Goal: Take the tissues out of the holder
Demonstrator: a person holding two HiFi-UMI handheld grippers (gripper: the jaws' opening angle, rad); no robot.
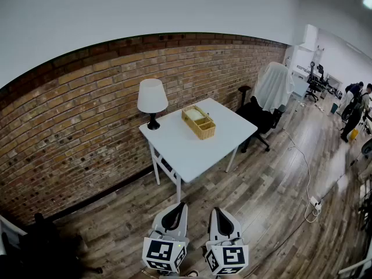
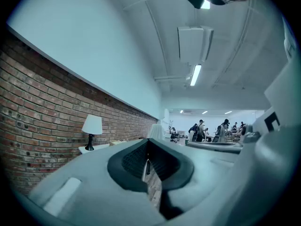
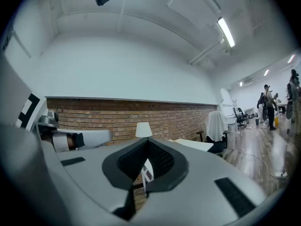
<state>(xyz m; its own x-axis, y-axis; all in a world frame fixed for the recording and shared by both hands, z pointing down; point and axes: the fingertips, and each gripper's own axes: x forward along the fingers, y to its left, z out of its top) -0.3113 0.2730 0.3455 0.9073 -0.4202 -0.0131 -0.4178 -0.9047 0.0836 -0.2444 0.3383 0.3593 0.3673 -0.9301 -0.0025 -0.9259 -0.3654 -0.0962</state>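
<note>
Tissues (image 1: 199, 118) in wicker holder (image 1: 204, 133): probably light, soft, best pinched on top; left gripper (image 1: 178, 206), right gripper (image 1: 216, 210) closed, empty, far off

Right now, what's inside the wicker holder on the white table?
Pale tissues lie inside the wicker holder, seen from above in the head view. Its walls cover the lower layers, so how many there are cannot be told.

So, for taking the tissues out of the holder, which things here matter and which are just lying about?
Job in hand: wicker holder; tissues inside it; left gripper and right gripper, both shut and empty, short of the table.

Lying about: lamp; cloth-draped chair; black chair; floor cable.
</note>
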